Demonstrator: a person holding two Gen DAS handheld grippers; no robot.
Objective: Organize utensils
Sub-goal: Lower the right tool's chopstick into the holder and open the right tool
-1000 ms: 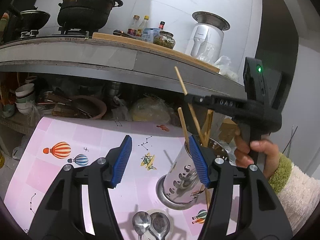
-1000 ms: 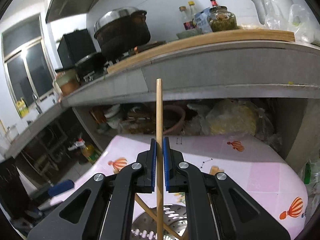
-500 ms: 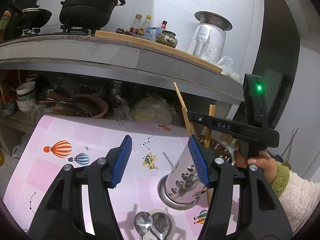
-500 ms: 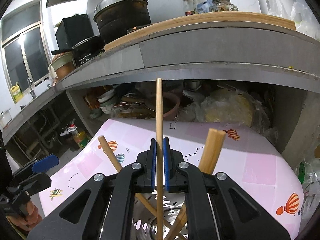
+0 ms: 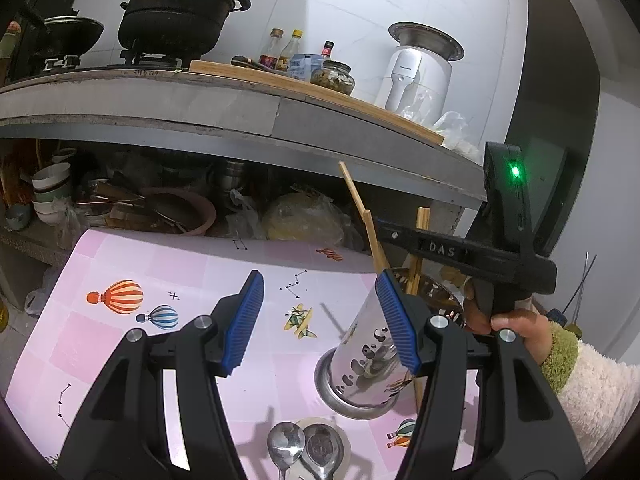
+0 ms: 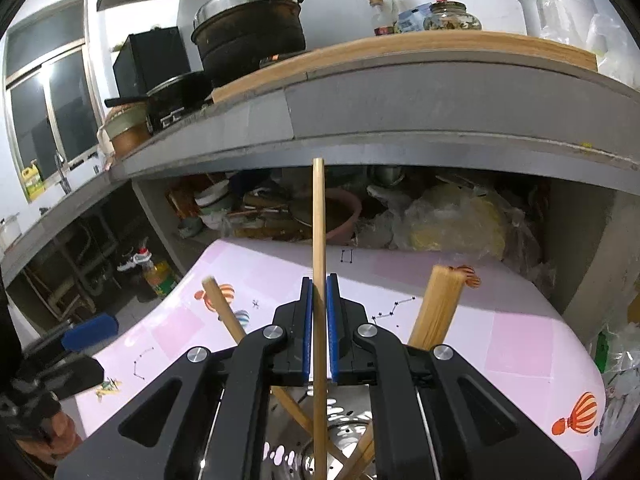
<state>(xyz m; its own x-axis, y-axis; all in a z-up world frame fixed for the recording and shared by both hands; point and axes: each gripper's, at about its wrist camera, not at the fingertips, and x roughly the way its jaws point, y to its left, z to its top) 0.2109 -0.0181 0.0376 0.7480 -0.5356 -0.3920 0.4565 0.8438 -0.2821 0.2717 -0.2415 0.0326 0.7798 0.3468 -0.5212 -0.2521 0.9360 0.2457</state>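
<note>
My right gripper [image 6: 319, 332] is shut on a wooden chopstick [image 6: 319, 236] held upright, its lower part running down over the mouth of the perforated steel utensil holder [image 6: 340, 444]. Another chopstick [image 6: 224, 312] and a bundle of chopsticks [image 6: 440, 304] lean in that holder. In the left wrist view the holder [image 5: 368, 364] stands on the pink mat, with the right gripper [image 5: 384, 236] above it. My left gripper [image 5: 320, 320] is open with nothing between its pads; its right pad overlaps the holder. Two metal spoons [image 5: 286, 448] lie just in front.
The pink balloon-print mat [image 5: 140, 344] covers a low table. Behind it is a cluttered shelf of bowls [image 5: 48, 192] and bags under a grey counter [image 5: 240, 120]. That counter carries a black pot [image 5: 180, 12], bottles and a white appliance [image 5: 420, 72].
The right gripper has sunk with the chopstick toward the holder, and the other chopsticks in the holder have come into the right wrist view. The left gripper has stayed put and open.
</note>
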